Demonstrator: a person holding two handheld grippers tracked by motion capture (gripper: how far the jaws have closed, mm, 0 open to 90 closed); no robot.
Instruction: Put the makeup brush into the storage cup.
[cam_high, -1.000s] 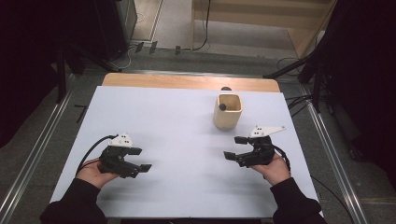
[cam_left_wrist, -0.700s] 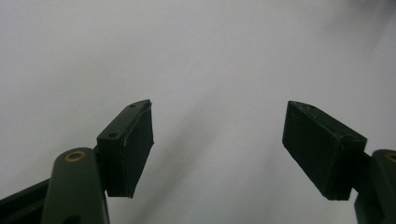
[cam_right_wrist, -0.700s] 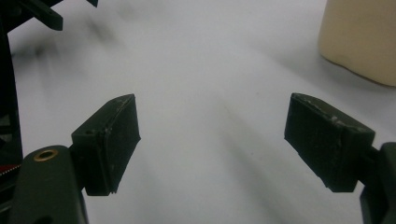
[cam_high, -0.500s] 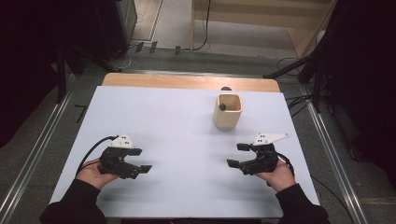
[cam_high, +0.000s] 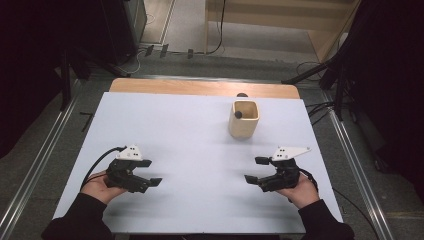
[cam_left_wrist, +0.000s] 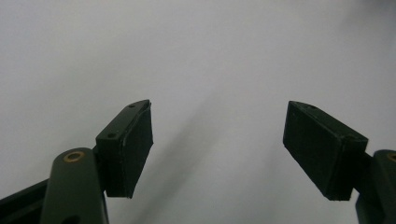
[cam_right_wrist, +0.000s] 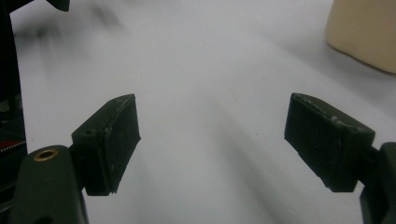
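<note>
Toward the lower left of the high view, the left tongs (cam_high: 152, 175) rested low over the white table (cam_high: 190, 145), held in the person's left hand (cam_high: 97, 186); their jaws stood spread with nothing between them, and the left gripper view showed the same gap over bare white surface (a soft shadow ran between the two black pads (cam_left_wrist: 128, 149)); at the lower right of the high view the right tongs (cam_high: 255, 170) sat in the right hand (cam_high: 300, 192), jaws likewise wide apart and empty, pointing toward the middle of the frame; a grey three-cornered plate (cam_high: 290, 151) topped them; the two tongs were well apart from each other, one at each side of the table's near half; the beige square cup (cam_high: 244, 120) stood upright in the upper right part of the table, beyond the right tongs and clear of them; a small dark ball (cam_high: 239, 114) lay inside it against the near wall; in the right gripper view the cup's pale side (cam_right_wrist: 364, 32) filled the upper right corner, off to the side of the spread jaws; a strip of bare wood (cam_high: 200, 87) showed along the table's far edge.
</note>
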